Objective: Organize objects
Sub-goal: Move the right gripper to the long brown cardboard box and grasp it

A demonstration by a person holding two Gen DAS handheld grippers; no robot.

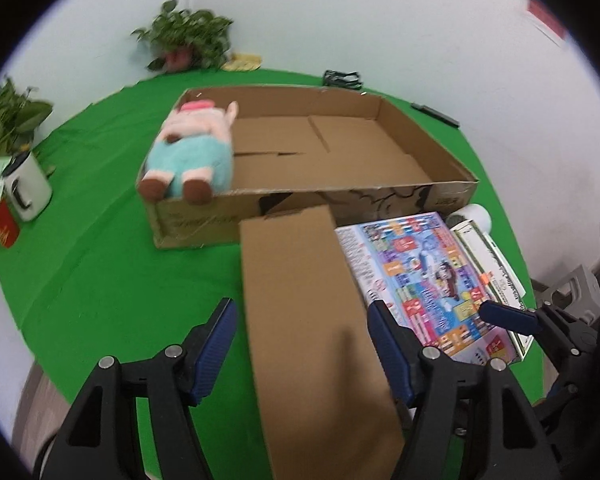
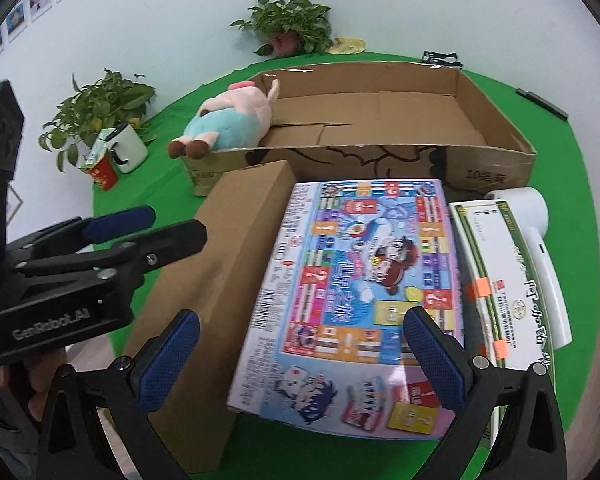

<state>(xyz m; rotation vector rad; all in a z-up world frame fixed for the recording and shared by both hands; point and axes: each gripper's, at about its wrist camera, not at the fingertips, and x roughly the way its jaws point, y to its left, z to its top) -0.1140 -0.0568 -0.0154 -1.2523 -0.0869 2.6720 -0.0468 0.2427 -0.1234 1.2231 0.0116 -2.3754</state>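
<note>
My left gripper (image 1: 302, 340) stands open astride a long plain brown carton (image 1: 308, 320); green cloth shows between its left pad and the carton's side. Right of the carton lies a colourful game box (image 2: 364, 280), and my right gripper (image 2: 302, 354) hangs open just above its near end. Beside that lie a green-and-white box (image 2: 512, 280) and a white handled device (image 2: 540, 232). Behind them stands a wide, shallow cardboard tray (image 1: 312, 200) with a pink-and-teal plush pig (image 1: 192, 152) lying at its left end, feet over the front wall.
Green cloth (image 1: 100, 260) covers the round table. At the left edge are a white mug (image 1: 26, 188), a red carton (image 1: 2, 224) and a potted plant (image 1: 8, 116). Another plant (image 1: 188, 36) stands at the back, with small black items (image 1: 342, 78) behind the tray.
</note>
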